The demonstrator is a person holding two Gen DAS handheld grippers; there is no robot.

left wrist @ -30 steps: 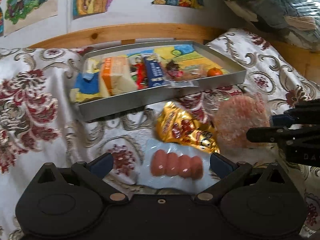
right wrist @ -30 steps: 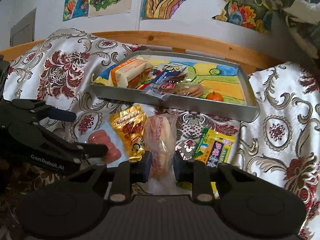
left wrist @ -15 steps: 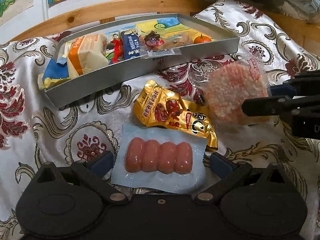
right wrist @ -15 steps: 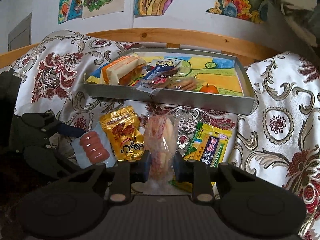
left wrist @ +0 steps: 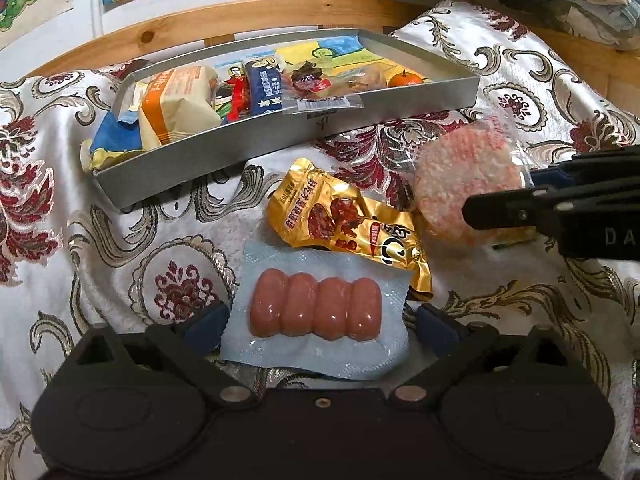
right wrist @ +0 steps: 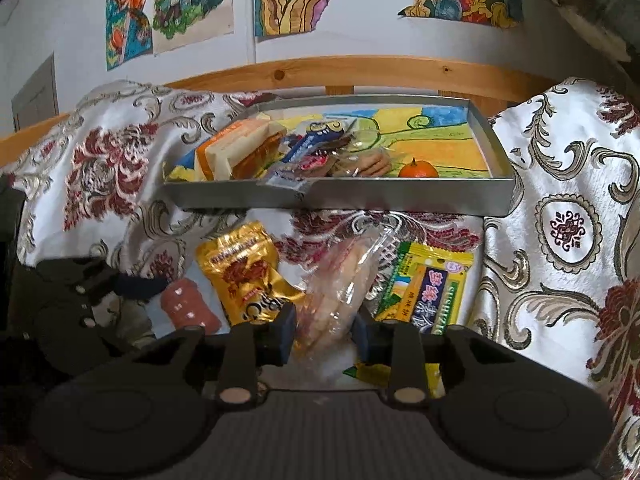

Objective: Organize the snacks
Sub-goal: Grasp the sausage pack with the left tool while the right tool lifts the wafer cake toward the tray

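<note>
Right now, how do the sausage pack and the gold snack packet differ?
The sausage pack is clear film showing four pink links; the gold snack packet is opaque printed foil. The sausage pack lies between the open left gripper's fingers; the gold snack packet lies beyond, overlapping its far edge. Both rest on the patterned cloth.

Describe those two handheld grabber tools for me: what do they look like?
Both are matte black plastic. The left gripper and right gripper each have two round housings at the base, angled arms with silver pivot pins, and dark blue pads on the fingers. White lettering beginning "DA" marks one side. No cables, hands or sleeves show.
</note>
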